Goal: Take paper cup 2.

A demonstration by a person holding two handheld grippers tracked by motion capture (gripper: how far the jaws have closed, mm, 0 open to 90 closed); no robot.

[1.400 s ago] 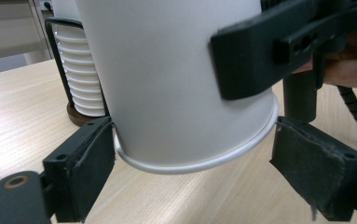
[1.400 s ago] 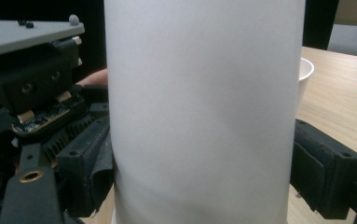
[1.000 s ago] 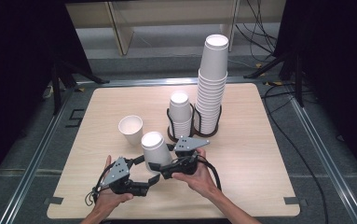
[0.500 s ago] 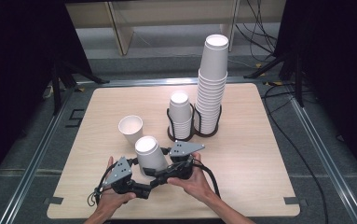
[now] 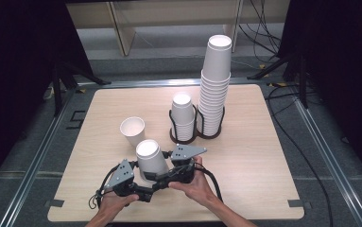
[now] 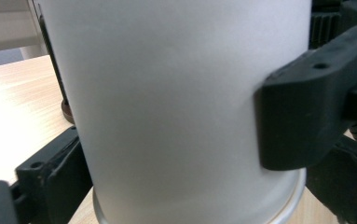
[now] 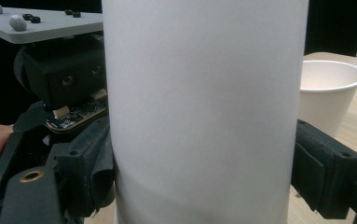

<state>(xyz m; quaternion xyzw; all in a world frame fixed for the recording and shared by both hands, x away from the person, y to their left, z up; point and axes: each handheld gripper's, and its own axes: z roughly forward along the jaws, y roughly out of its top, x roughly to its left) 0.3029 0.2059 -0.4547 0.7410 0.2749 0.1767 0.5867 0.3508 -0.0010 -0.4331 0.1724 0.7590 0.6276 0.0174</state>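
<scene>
Held cup: a white paper cup (image 5: 151,159), upside down with its base up, lower centre of the high view, between the two grippers; it shows close up in the left gripper view (image 6: 176,107) and the right gripper view (image 7: 204,112).
Left gripper: left gripper (image 5: 146,185), lower left of the cup in the high view; its jaws have just been opening, then easing back a little. In its own view one black jaw lies against the cup's right side and the other stands at the lower left by the rim; whether the pads press cannot be told.
Right gripper: right gripper (image 5: 156,178), lower right of the cup; in its own view the jaws flank the cup wall on both sides, grasping it.
Upright cup: a single open paper cup (image 5: 133,131), above and left of the held cup, mouth up, also at the right edge of the right gripper view (image 7: 327,95).
Holder: a dark wire cup holder (image 5: 197,135) at centre, with a short cup stack (image 5: 183,116) and a tall cup stack (image 5: 214,85).
Table: pale wooden table (image 5: 263,156).
</scene>
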